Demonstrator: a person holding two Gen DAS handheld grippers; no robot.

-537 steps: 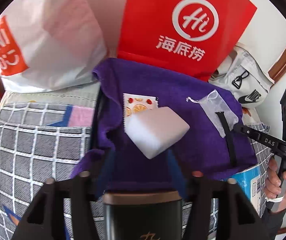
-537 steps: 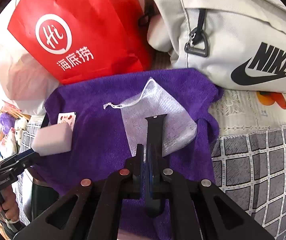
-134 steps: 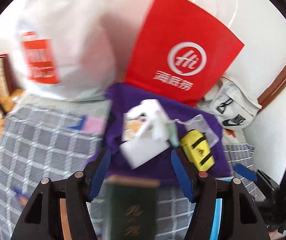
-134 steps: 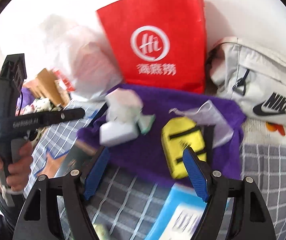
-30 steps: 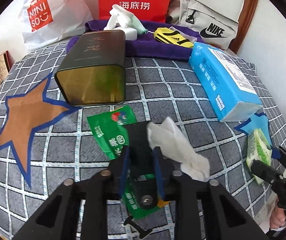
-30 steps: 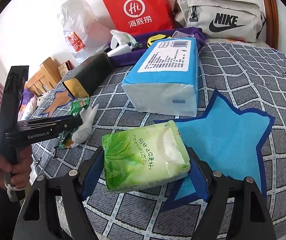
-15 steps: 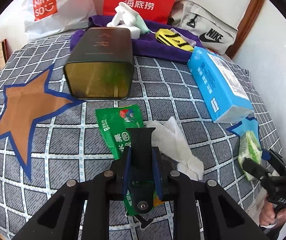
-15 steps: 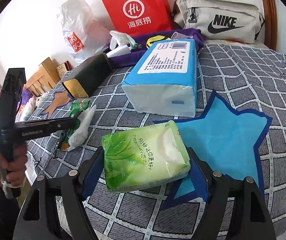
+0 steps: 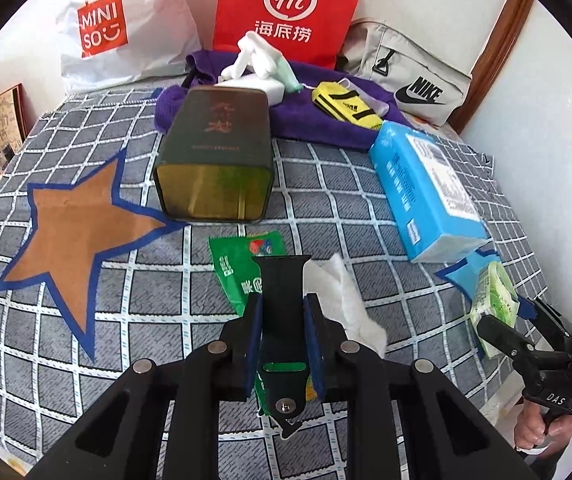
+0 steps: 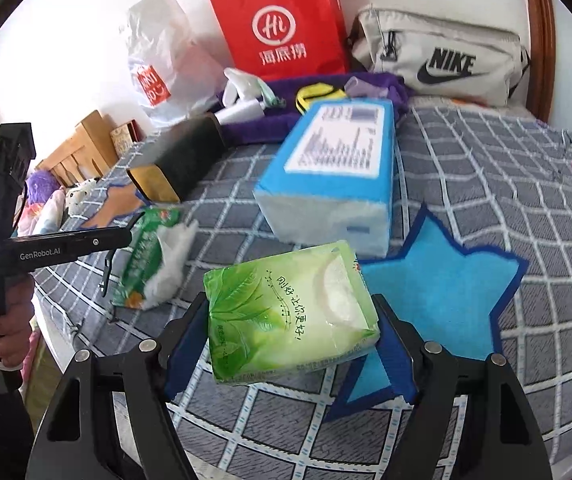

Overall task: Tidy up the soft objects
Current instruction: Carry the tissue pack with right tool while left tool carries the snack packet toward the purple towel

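My left gripper (image 9: 283, 312) is shut on a black watch strap (image 9: 283, 280) and holds it above a green wipes packet (image 9: 241, 268) and a crumpled white tissue (image 9: 346, 300) on the bed. My right gripper (image 10: 292, 320) is shut on a green tissue pack (image 10: 286, 312), just above a blue star patch (image 10: 438, 280). The pack also shows at the right of the left wrist view (image 9: 492, 304). A purple towel (image 9: 306, 120) at the back carries a white spray bottle (image 9: 261, 60), a white sponge and a yellow pouch (image 9: 346, 106).
A dark green tin (image 9: 213, 152) lies on its side mid-bed. A large blue tissue pack (image 9: 422, 184) lies to the right. An orange star patch (image 9: 77, 220) is at left. A red bag (image 9: 286, 12), a white Miniso bag (image 9: 117, 28) and a Nike bag (image 9: 410, 72) line the wall.
My left gripper has lifted and drawn back with the strap, leaving the white tissue on the bed. The right gripper has risen slightly with the green pack.
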